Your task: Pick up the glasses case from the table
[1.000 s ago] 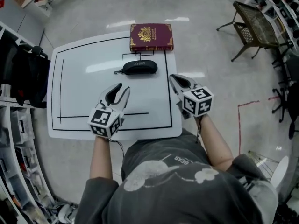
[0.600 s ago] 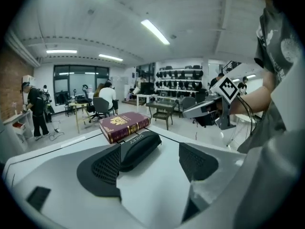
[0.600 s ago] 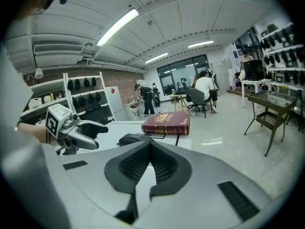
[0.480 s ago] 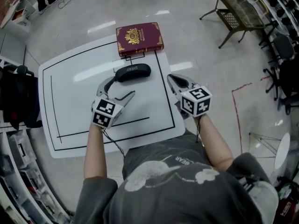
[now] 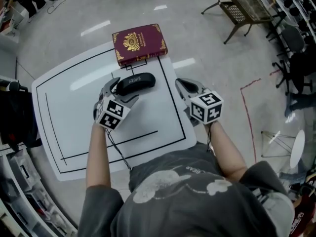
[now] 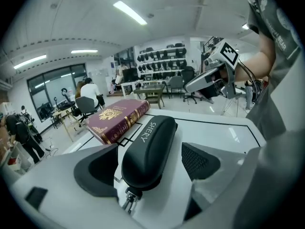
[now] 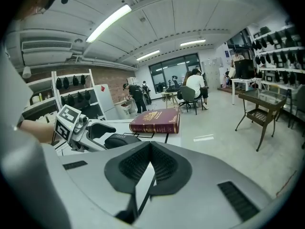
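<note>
The black glasses case (image 5: 136, 83) lies on the white table (image 5: 74, 117), just in front of a maroon book (image 5: 138, 43). My left gripper (image 5: 121, 93) is at the case's near end, its jaws opening with that end between them. In the left gripper view the case (image 6: 147, 147) sits between the two dark pads (image 6: 202, 161), which stand apart from it on both sides. My right gripper (image 5: 181, 84) hovers over the table's right edge, shut and holding nothing; its pads (image 7: 164, 166) meet at the tips. From there I see the case (image 7: 119, 140) and the left gripper (image 7: 76, 125).
A black line frame is drawn on the table. A wire-mesh side table (image 5: 244, 6) stands on the floor at the far right, with red tape (image 5: 247, 107) on the floor nearer. Shelves (image 5: 12, 127) line the left side. People sit at desks in the background (image 7: 193, 92).
My left gripper has moved forward and down to the case and its jaws have spread wide around the case's near end. The right gripper has barely shifted.
</note>
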Tool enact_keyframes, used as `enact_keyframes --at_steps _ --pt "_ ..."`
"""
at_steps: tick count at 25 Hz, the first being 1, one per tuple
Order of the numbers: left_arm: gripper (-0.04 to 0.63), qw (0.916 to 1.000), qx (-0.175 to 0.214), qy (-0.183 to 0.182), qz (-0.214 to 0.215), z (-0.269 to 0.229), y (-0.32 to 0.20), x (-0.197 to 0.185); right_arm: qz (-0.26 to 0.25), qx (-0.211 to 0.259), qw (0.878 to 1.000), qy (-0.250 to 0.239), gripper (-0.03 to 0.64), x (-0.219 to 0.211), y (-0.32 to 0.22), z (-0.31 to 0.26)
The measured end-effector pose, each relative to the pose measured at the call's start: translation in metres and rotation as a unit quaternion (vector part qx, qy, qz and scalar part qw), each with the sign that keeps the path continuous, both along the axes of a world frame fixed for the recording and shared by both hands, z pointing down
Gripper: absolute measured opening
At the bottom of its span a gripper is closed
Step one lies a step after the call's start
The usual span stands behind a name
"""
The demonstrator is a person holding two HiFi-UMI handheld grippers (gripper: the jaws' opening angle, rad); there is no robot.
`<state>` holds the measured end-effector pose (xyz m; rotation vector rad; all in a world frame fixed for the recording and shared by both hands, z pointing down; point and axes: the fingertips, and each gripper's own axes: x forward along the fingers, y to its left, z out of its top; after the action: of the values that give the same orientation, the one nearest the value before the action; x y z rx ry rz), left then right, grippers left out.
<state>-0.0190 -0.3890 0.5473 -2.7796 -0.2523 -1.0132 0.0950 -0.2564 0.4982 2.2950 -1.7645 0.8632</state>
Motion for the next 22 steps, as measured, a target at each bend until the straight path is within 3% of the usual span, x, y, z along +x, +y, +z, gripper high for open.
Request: enact_keyframes --at_steps 5,15,22 --pt "0.403 0.9983 0.039 -0.031 0.029 0.019 -0.003 0.005 0.0 -0.005 1.0 -0.007 0.0 0.001 -0.007 0.005" --pt "0.4 0.9973 0.053 -0.039 0.034 0.032 -0.005 0.017 0.001 -0.015 1.0 -0.014 0.0 0.007 -0.006 0.014" --pt "0.351 0.9939 0.069 -0.069 0.053 0.033 0.005 0.013 0.003 -0.014 1.0 -0.018 0.0 0.008 -0.004 0.016"
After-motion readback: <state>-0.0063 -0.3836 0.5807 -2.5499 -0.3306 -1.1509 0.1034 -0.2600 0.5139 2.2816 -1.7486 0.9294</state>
